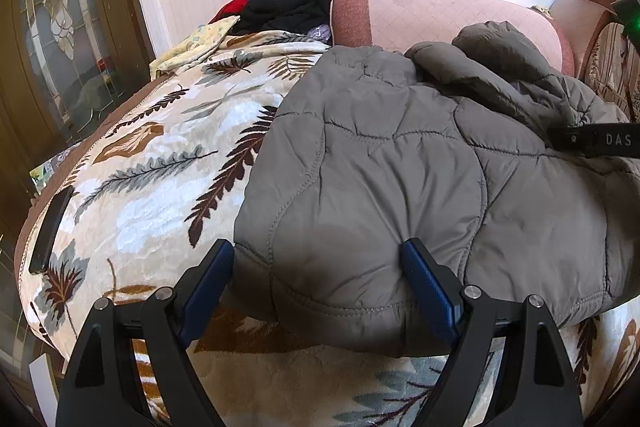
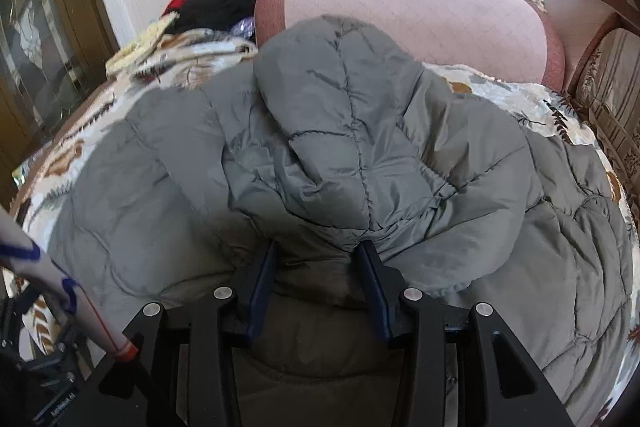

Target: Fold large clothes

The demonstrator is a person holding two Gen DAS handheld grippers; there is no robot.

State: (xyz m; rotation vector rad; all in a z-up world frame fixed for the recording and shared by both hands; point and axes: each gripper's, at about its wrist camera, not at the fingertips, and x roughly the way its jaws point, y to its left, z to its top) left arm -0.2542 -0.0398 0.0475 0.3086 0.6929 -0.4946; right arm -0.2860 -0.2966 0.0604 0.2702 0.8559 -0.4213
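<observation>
A grey quilted puffer jacket (image 1: 400,163) lies on a leaf-patterned blanket (image 1: 160,163) on a bed. My left gripper (image 1: 320,259) is open, its blue-padded fingers straddling the jacket's near left corner. In the right wrist view the jacket (image 2: 360,147) lies bunched, with its hood or a fold piled on top. My right gripper (image 2: 318,259) has its jaws partly closed around a thick fold of the jacket's near edge. The right gripper's black body (image 1: 596,141) shows at the right edge of the left wrist view.
A pink bolster cushion (image 1: 440,15) lies along the wall behind the jacket. Dark and red clothes (image 1: 288,7) and a yellow cloth (image 1: 196,43) are piled at the far left. A black phone-like slab (image 1: 50,231) rests near the blanket's left edge. A glass-panelled door (image 1: 60,27) stands left.
</observation>
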